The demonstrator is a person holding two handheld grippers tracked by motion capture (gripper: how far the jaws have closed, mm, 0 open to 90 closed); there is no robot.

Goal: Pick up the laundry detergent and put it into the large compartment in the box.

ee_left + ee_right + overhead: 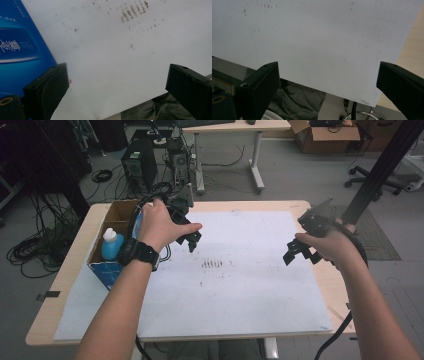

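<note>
high view shows the left gripper (192, 240) hanging over the white sheet (240, 285) just beside the blue cardboard box (107, 265), with a blue bottle with a white cap (111, 245) standing upright inside the box at the table's left edge. the left gripper's jaws stand wide apart with nothing between them, so it is released. the right gripper (300, 251) hovers over the right part of the sheet, well apart from the box, its jaws also spread and empty.

judging from this, the step in hand looks like work around the box and its bottle. to do it well, the left gripper should come over the box's open top, line its spread jaws to either side of the bottle's body below the cap, and close only once the bottle sits squarely between the pads. the box wall is near, so a jaw could catch on it.

left gripper view shows the printed blue side of the box (17, 50) close behind its left jaw and the brown smudges (132, 11) on the sheet in detail. right gripper view shows the sheet's near edge (332, 92), the bare wooden tabletop (412, 45) beyond it, and dark cloth below the table
</note>
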